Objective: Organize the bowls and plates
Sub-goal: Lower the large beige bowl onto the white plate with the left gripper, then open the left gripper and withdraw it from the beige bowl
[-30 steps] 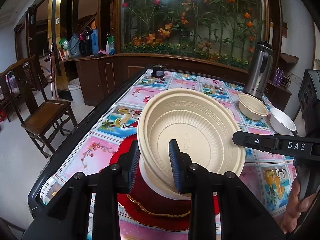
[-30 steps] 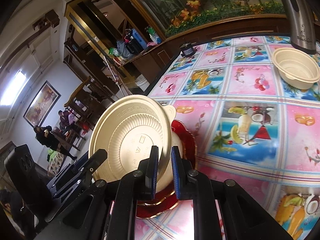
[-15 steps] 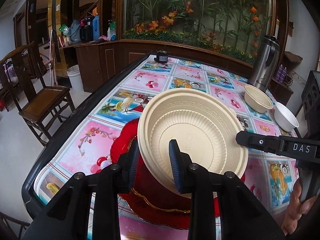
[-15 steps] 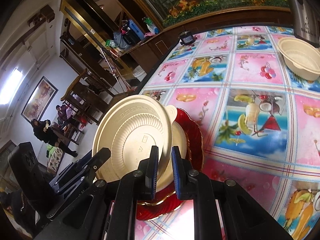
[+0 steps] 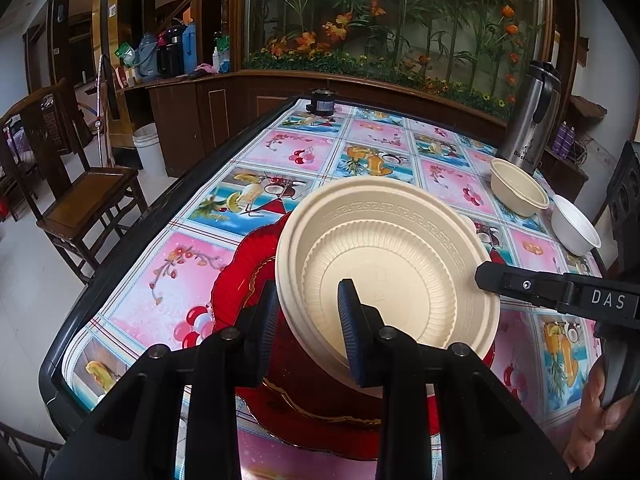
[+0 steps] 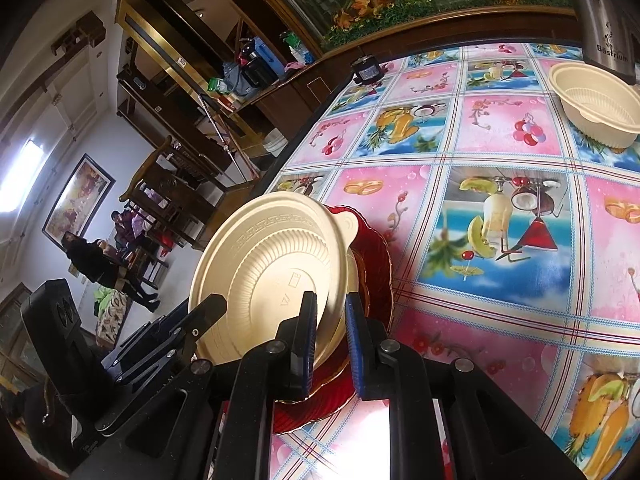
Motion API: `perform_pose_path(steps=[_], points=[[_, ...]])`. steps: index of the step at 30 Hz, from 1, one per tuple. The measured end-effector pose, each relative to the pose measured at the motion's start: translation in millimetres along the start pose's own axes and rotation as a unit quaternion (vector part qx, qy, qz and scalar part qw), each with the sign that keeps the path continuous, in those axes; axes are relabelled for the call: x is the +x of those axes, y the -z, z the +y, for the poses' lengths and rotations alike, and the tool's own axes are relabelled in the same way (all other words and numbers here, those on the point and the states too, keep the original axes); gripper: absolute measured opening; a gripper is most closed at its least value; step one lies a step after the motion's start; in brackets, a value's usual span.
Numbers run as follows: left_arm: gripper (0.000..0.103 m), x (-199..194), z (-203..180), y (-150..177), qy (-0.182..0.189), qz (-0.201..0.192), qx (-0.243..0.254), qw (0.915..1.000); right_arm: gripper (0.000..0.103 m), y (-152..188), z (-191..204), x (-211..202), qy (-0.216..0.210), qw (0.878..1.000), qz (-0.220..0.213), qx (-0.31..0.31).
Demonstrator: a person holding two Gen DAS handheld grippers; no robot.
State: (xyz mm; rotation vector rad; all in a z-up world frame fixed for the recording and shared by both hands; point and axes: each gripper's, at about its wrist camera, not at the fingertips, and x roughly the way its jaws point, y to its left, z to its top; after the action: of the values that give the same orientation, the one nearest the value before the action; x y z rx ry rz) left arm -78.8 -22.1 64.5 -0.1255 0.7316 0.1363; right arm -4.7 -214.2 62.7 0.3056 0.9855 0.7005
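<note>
Both grippers are holding one beige plate [image 5: 384, 264] tilted above the red plate [image 5: 240, 280], which is lying flat on the tabletop [image 5: 360, 140]; the left gripper [image 5: 308, 320] is clamping the plate's near rim, and the right gripper [image 6: 331, 340] is pinching its opposite rim, jaws nearly together with the rim between them. Whether the beige plate's low edge is touching the red plate cannot be told. Stacking of the plates is thus, by judgement, under way but unfinished; the beige bowl [image 5: 520, 192] and white bowl [image 5: 576, 228] are standing just beside each other at the far right, unstacked, near the flask [image 5: 528, 120], and appear to be awaiting nesting.
</note>
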Motion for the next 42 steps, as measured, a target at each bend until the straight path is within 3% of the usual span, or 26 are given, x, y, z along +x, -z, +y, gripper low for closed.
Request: perform_pose_path(steps=[18,27,30,32,33,42], points=[[0.027,4.4,4.7,2.2,0.0,0.007,-0.005,1.0,0.017,3.3,1.3,2.1,0.0,1.0,0.0,-0.003],[0.028,2.7,3.8,2.0,-0.001,0.009,-0.006,0.9999,0.025,3.3,6.6,-2.5,-0.003,1.0,-0.004,-0.014],[0.034,-0.9,3.8,1.6,-0.007,0.006,-0.006,0.9999,0.027,3.6,7.1,-4.7,-0.008,1.0,-0.005,-0.015],[0.051,-3.3,4.2,0.2,-0.01,0.001,-0.008,0.9999,0.027,4.1,7.3,-8.5,-0.007,1.0,-0.01,-0.016],[0.053,-6.0,4.5,0.0,-0.012,-0.004,-0.008,0.9999,0.027,3.4,6.6,-9.9,-0.009,1.0,-0.011,-0.016],[0.054,-14.1,5.3,-6.3,-0.017,-0.018,-0.012,0.9996,0.029,3.0,0.5,-27.1,-0.013,0.999,-0.03,-0.008]])
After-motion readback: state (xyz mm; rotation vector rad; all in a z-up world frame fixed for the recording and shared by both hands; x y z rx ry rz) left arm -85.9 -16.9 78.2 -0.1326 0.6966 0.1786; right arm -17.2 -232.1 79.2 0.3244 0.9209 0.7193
